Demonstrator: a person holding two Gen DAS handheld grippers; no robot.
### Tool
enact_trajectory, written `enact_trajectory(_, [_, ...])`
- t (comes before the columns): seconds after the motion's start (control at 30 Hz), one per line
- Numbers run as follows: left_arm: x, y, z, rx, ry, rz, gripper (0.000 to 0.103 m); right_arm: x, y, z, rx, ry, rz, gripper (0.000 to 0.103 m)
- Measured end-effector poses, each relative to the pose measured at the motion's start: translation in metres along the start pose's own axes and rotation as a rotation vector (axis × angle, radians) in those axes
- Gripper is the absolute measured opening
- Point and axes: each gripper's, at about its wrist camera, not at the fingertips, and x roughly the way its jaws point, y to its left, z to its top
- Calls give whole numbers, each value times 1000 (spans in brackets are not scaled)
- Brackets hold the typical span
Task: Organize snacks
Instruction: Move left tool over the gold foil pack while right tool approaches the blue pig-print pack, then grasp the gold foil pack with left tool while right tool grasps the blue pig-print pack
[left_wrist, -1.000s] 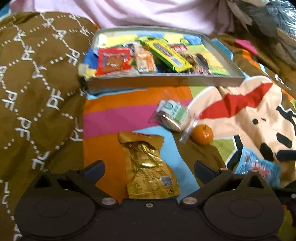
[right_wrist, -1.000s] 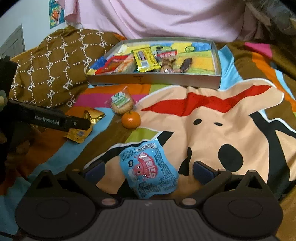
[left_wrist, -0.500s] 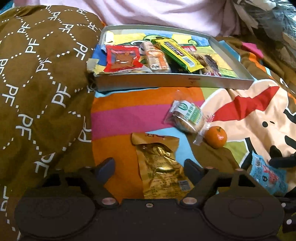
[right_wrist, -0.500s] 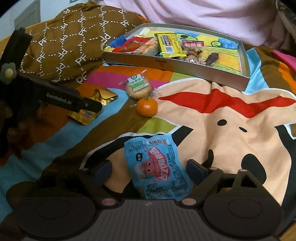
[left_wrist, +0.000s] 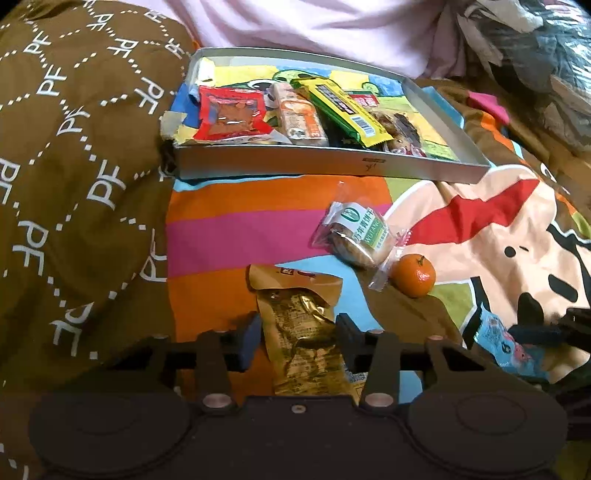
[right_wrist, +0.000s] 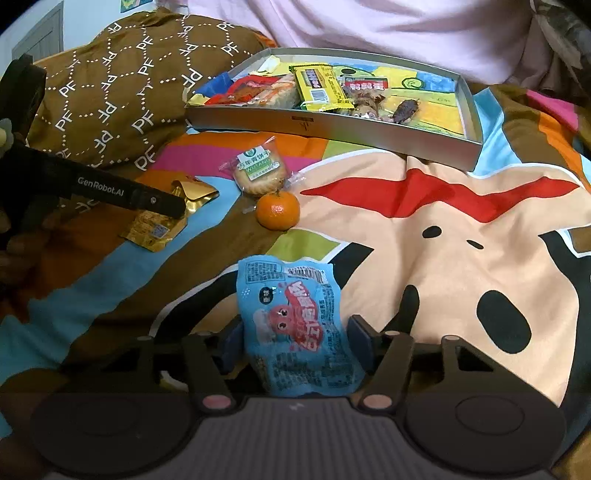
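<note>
A gold foil snack packet (left_wrist: 295, 291) lies on the colourful bedspread between the closing jaws of my left gripper (left_wrist: 299, 334). The pads are right at its two long edges. In the right wrist view a blue snack packet (right_wrist: 291, 295) with a red cartoon lies between the closing jaws of my right gripper (right_wrist: 295, 343), with a narrow gap on each side. A grey tray (left_wrist: 332, 162) with several snack packets in it sits at the back. A wrapped biscuit (left_wrist: 358, 236) and a mandarin (left_wrist: 413, 275) lie between the tray and the grippers.
A brown patterned pillow (left_wrist: 74, 166) rises along the left, against the tray's left end. Pink fabric (left_wrist: 314, 26) lies behind the tray. Dark clutter fills the far right corner. The bedspread is soft and wrinkled.
Both grippers' jaws have narrowed from wide open around their packets. The left camera now sits closer over the gold packet, and the right one closer over the blue packet.
</note>
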Motion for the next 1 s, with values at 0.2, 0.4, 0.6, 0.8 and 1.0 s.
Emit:
enact_trajectory(0.2, [3,-8,0,48,17,-1,68,12,0,13,28,-5,7,63])
enact_trajectory(0.4, [5,-11,0,66,23,33,68,19,14,27,-2,-29,41,62])
enact_trajectory(0.6, [9,-15,1,83,26,60,72,18,14,23,11,-44,51,66])
enact_trajectory(0.8, [16,-26,2,136,24,122,68,18,10,18,40,-22,40,76])
enact_trajectory(1.0, [17,-31,2,138,26,148,61,23,24,18,-41,11,-11,76])
